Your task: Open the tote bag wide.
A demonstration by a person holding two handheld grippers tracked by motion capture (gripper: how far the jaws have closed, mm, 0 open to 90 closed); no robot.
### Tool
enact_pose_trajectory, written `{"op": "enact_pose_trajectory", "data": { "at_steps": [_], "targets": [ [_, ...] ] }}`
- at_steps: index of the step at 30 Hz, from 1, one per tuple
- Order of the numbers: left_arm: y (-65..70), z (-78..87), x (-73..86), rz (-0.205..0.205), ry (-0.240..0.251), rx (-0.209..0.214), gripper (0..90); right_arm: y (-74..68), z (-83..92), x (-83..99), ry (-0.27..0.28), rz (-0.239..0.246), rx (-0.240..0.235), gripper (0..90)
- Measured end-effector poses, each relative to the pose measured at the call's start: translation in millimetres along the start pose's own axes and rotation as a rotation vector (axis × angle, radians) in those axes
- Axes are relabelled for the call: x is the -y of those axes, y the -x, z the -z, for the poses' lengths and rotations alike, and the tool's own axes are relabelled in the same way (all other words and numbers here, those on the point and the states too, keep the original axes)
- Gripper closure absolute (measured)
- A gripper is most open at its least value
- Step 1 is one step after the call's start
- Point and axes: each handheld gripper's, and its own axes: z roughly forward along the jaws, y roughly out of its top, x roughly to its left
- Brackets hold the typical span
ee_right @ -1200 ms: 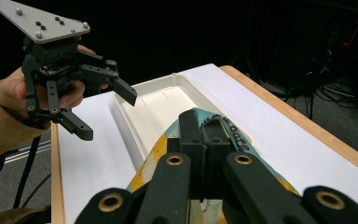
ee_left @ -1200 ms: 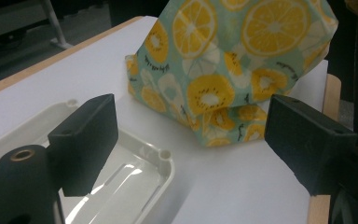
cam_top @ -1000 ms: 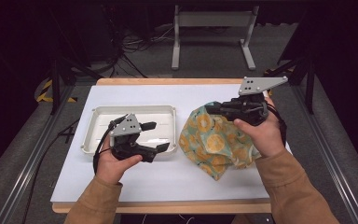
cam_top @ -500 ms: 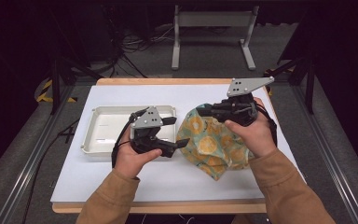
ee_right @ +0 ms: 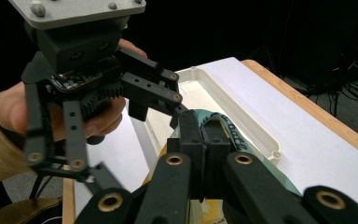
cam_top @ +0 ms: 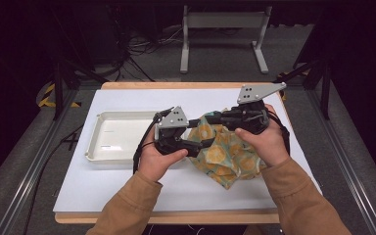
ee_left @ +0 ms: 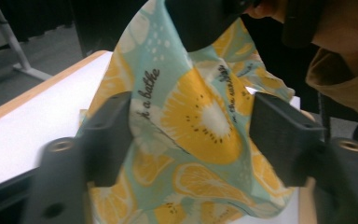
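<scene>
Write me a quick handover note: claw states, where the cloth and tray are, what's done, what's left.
Right claw: shut on the lemon-print cloth, holding its top edge up off the table.
Left claw: jaws have just been closing around a hanging fold of the cloth, pads not yet pressing.
White tray: to the left of the cloth, nothing in it.
Done: cloth lifted by one edge.
Left: probably finish the left grip, then handle the cloth with both claws.

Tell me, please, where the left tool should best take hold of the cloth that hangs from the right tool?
Probably the hanging fold of the cloth just below the right tool, which pinches its top edge. Come in level from the tray side: the fabric drapes upright there, already between the left tool jaws, which have just been closing and do not yet press it.
</scene>
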Motion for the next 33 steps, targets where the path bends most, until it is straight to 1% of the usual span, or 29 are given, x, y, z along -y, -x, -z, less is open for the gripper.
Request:
{"op": "enact_pose_trajectory", "data": {
  "at_steps": [4,5,7,8,9,10,12,13,15,17,18,22,24,28,29,30,31,32,33],
  "targets": [
    [0.0,-0.3,1.4,-0.013,0.003,-0.001,57.6,0.0,0.2,1.4,-0.003,-0.002,-0.006,90.0],
    [-0.5,0.3,1.5,-0.022,0.005,0.000,66.0,0.3,0.2,2.1,-0.004,-0.003,-0.007,90.0],
    [-0.7,1.0,1.8,-0.026,0.008,0.002,80.3,0.4,0.2,2.7,-0.004,-0.006,-0.007,90.0],
    [-0.8,1.6,2.0,-0.027,0.007,-0.002,80.3,0.6,0.5,3.2,-0.006,-0.005,-0.006,89.9],
    [-0.8,1.8,2.1,-0.027,0.006,-0.005,85.9,0.8,0.7,3.9,-0.005,-0.006,-0.009,89.8],
    [-1.0,1.9,2.3,-0.030,0.004,-0.005,87.9,1.0,0.9,4.3,-0.005,-0.006,-0.009,89.8],
    [-1.1,1.8,2.9,-0.025,0.004,-0.001,89.4,1.3,2.3,5.3,-0.006,-0.008,-0.009,89.0],
    [-0.8,1.7,3.1,-0.015,0.005,0.006,89.7,1.5,3.5,5.9,-0.006,-0.010,-0.010,87.7],
    [-0.9,1.8,3.1,-0.014,0.004,0.002,89.9,1.9,6.5,7.4,-0.005,-0.013,-0.010,84.4],
    [-1.6,2.0,3.0,-0.009,0.004,0.003,89.9,1.8,11.7,9.1,0.003,-0.021,-0.008,79.6],
    [-2.3,2.2,2.9,-0.014,0.004,0.001,89.9,1.8,14.6,10.0,0.009,-0.022,-0.006,78.3],
    [-3.5,2.6,2.8,-0.008,0.009,-0.007,89.9,1.1,29.3,14.4,0.034,-0.030,0.012,72.6],
    [-3.9,2.6,2.7,-0.006,0.011,-0.005,89.9,-0.2,38.9,17.2,0.050,-0.029,0.036,68.1],
    [-4.3,2.6,2.7,-0.005,0.013,-0.007,89.9,-1.0,58.5,26.1,0.081,-0.037,0.076,62.1],
    [-4.0,2.6,2.8,0.002,0.015,-0.005,89.9,-0.8,63.1,29.0,0.086,-0.041,0.088,60.4],
    [-4.3,2.6,2.8,0.002,0.015,-0.006,89.9,-0.8,63.1,29.0,0.086,-0.041,0.088,60.4],
    [-4.5,2.7,2.9,0.001,0.015,-0.008,89.9,-0.2,68.6,32.9,0.091,-0.044,0.106,59.0],
    [-5.2,2.8,2.8,-0.006,0.015,-0.011,90.0,1.0,77.6,40.6,0.092,-0.049,0.136,57.4],
    [-5.2,2.8,2.8,-0.004,0.014,-0.010,90.0,1.0,77.6,40.6,0.092,-0.049,0.136,57.4]
  ]
}}
